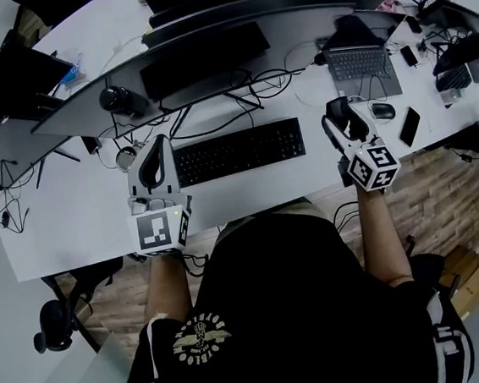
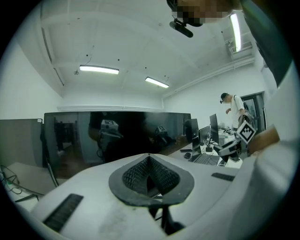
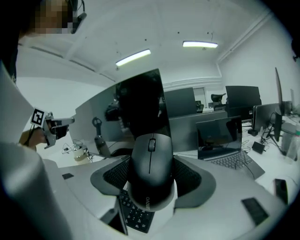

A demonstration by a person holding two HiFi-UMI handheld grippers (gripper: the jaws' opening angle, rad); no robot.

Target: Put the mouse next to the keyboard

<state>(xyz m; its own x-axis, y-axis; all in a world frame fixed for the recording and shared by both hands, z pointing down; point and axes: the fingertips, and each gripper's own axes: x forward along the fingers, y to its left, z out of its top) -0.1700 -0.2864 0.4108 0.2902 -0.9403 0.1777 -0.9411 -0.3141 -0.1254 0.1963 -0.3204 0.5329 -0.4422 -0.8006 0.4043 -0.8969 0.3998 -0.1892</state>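
A black mouse (image 3: 151, 171) sits clamped between the pads of my right gripper (image 3: 151, 180), its scroll wheel pointing away from the camera. In the head view this gripper (image 1: 340, 114) hovers just right of the black keyboard (image 1: 239, 151), which lies flat on the white desk (image 1: 72, 221). A corner of the keyboard (image 3: 133, 213) shows below the held mouse. My left gripper (image 1: 160, 148) rests at the keyboard's left end, jaws closed together with nothing between them (image 2: 149, 176).
A second dark mouse (image 1: 382, 111) and a phone (image 1: 409, 126) lie right of my right gripper. An open laptop (image 1: 360, 59) stands behind them. Curved monitors (image 1: 208, 58) and tangled cables (image 1: 215, 117) fill the back of the desk.
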